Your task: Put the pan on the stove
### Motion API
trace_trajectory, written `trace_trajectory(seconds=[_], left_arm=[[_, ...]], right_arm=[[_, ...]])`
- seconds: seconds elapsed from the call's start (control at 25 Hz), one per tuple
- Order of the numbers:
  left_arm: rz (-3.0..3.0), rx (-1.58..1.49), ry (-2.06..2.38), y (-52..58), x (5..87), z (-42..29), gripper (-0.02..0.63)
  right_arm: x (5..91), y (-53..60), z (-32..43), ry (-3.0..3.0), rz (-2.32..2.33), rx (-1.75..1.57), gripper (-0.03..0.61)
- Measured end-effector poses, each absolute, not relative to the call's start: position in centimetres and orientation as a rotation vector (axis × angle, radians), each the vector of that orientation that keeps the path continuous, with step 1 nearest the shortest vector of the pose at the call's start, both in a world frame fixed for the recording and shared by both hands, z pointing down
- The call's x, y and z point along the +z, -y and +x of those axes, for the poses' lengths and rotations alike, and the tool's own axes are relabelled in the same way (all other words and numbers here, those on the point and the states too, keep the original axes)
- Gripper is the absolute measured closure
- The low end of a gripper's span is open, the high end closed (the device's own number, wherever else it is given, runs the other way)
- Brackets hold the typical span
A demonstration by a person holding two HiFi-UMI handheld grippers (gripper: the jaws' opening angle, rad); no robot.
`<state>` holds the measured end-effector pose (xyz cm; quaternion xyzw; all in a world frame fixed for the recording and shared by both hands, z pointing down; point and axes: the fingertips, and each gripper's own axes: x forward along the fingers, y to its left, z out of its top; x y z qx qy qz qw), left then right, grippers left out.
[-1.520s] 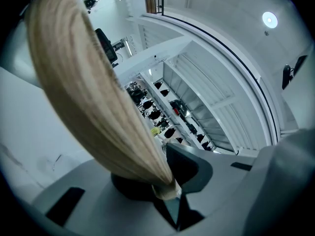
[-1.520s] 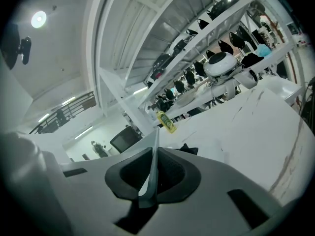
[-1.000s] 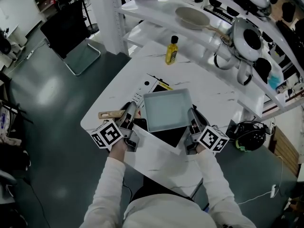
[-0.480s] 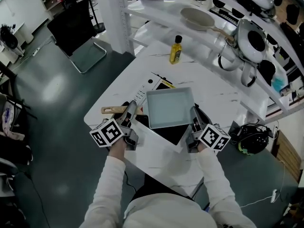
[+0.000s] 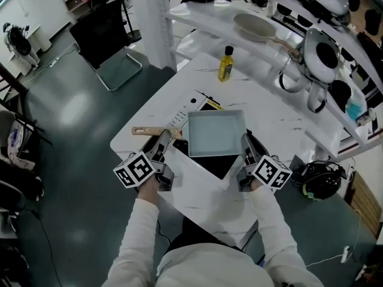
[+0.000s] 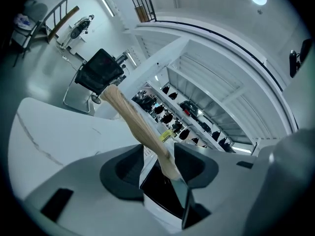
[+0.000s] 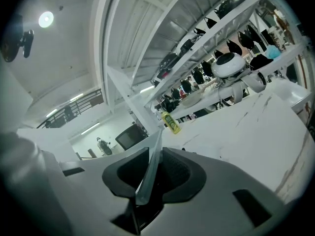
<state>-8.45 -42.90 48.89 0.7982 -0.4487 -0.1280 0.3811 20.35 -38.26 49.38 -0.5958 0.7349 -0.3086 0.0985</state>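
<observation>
A square pale-grey pan [image 5: 216,133] sits on the black stove [image 5: 209,166] on the white table [image 5: 269,115]. Its wooden handle [image 5: 149,131] sticks out to the left. My left gripper [image 5: 163,143] is at that handle; its jaws have just been opening and now stand apart. In the left gripper view the handle [image 6: 133,119] runs loosely between the jaws of that gripper [image 6: 160,166]. My right gripper [image 5: 245,147] is at the pan's right side. In the right gripper view the thin pan rim [image 7: 151,154] is pinched between the pads of that gripper [image 7: 152,173].
A yellow bottle [image 5: 225,64] stands at the table's far end. Behind it runs a white shelf [image 5: 197,23] with a round pan [image 5: 254,26] and a white appliance [image 5: 323,55]. A black chair [image 5: 105,34] stands on the floor at left. Dark headgear [image 5: 323,175] lies at the right.
My left gripper's jaws have opened off the wooden handle and the gripper has slid back a little. The pan and my right gripper have kept their places.
</observation>
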Motion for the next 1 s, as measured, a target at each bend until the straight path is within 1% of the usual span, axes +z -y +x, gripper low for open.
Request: trace_trajectory(seconds=[0.16, 0.44, 0.52, 0.72, 1.0], left_arm=[[2.045, -0.312, 1.170, 41.7, 48.5, -8.2, 0.423], [2.070, -0.270, 1.236, 39.6, 47.7, -7.7, 0.429], [2.081, -0.265, 1.258, 39.1, 47.4, -7.7, 0.441], [2.135, -0.236, 1.318, 37.6, 46.0, -7.1, 0.504], [2.250, -0.151, 1.386, 35.3, 44.1, -5.5, 0.559]], right_arm=[[49.2, 37.8, 20.6, -2.189, -1.742, -0.910, 0.459], [47.9, 36.3, 20.7, -2.242, -1.740, -0.851, 0.460], [47.4, 35.8, 20.9, -2.263, -1.749, -0.817, 0.460], [45.8, 34.2, 20.9, -2.332, -1.752, -0.737, 0.462], [44.8, 31.9, 20.1, -2.420, -1.739, -0.661, 0.472]])
